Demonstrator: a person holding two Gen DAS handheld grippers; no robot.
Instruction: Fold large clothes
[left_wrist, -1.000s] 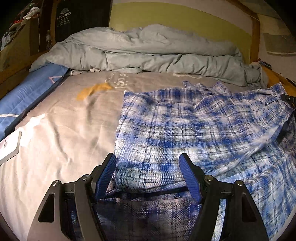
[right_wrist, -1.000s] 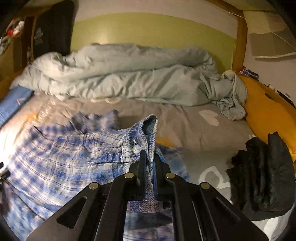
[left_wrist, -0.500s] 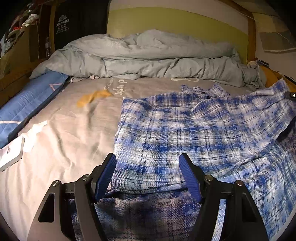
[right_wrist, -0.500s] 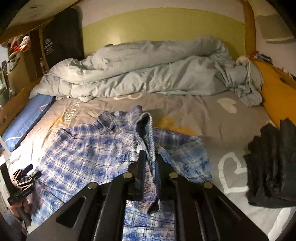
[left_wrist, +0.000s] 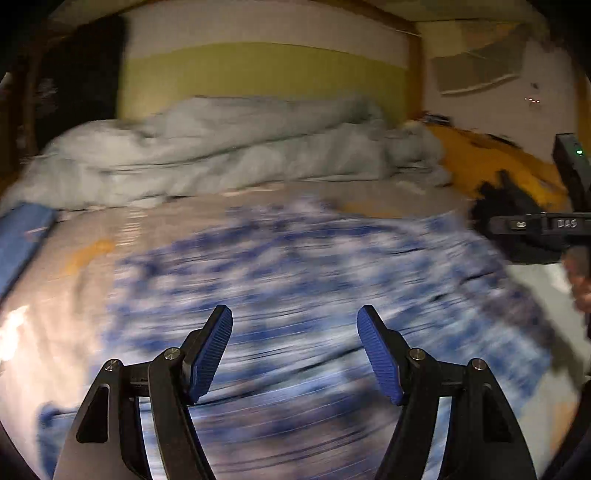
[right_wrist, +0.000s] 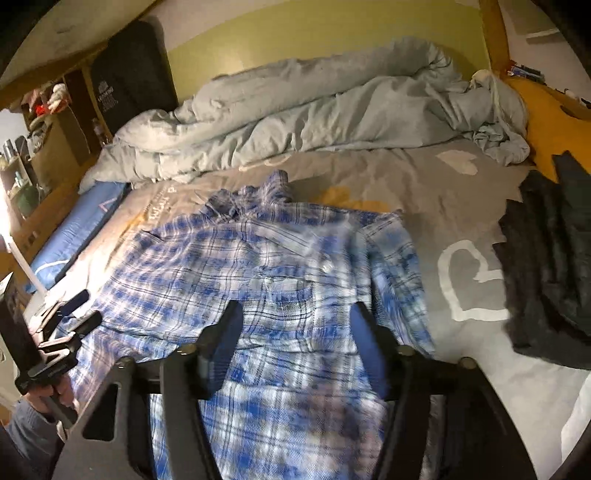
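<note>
The left gripper (left_wrist: 294, 345) hangs wide open and empty; the right gripper (right_wrist: 295, 347) jaws are opening (nothing pinched between).

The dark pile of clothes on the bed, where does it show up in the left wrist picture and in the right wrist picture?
Left wrist: the dark pile of clothes sits at the right edge, above middle, blurred and partly behind the other gripper.
Right wrist: it lies at the right edge, mid-height, beside the white heart outline.
Shared landmark: the crumpled grey duvet across the head of the bed in both.

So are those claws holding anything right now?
Nothing. The left claw is open, the right claw is opening, and the blue plaid cotton shirt lies loose.
</note>
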